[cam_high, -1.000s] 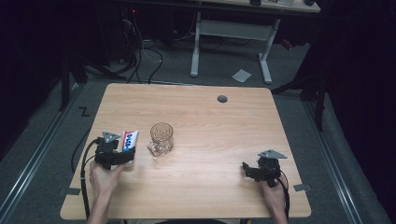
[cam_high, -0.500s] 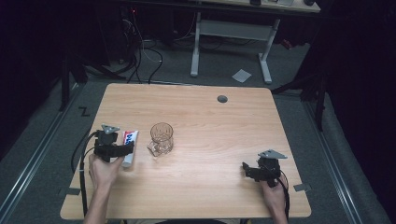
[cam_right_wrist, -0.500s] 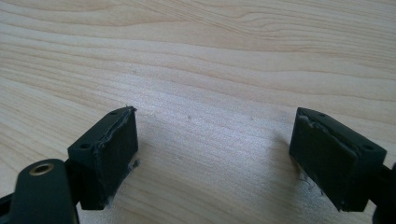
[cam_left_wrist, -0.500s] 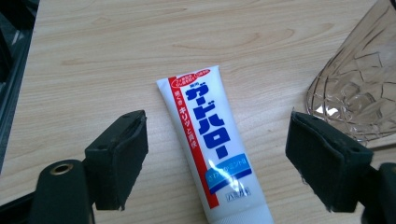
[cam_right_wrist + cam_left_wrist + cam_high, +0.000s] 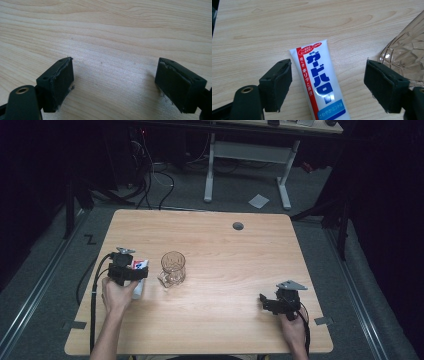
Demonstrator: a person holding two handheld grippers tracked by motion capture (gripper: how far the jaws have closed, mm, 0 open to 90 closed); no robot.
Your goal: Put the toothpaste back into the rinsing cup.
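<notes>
Two grippers sit low on a pale wood-grain worktop (image 5: 225,270): the left gripper (image 5: 327,77) at about eight o'clock on the worktop, the right gripper (image 5: 280,301) at about four o'clock near the front edge. Bare wood runs wide between them and up to twelve o'clock, where a small grey grommet (image 5: 238,226) sits. Both pairs of jaws stand released, spread apart. Between the left jaws, touching neither, a white toothpaste tube (image 5: 319,82) lies flat, crimped end toward twelve o'clock. At two o'clock of it stands a clear glass mug (image 5: 173,268). Grey floor and desk legs (image 5: 250,175) lie beyond.
</notes>
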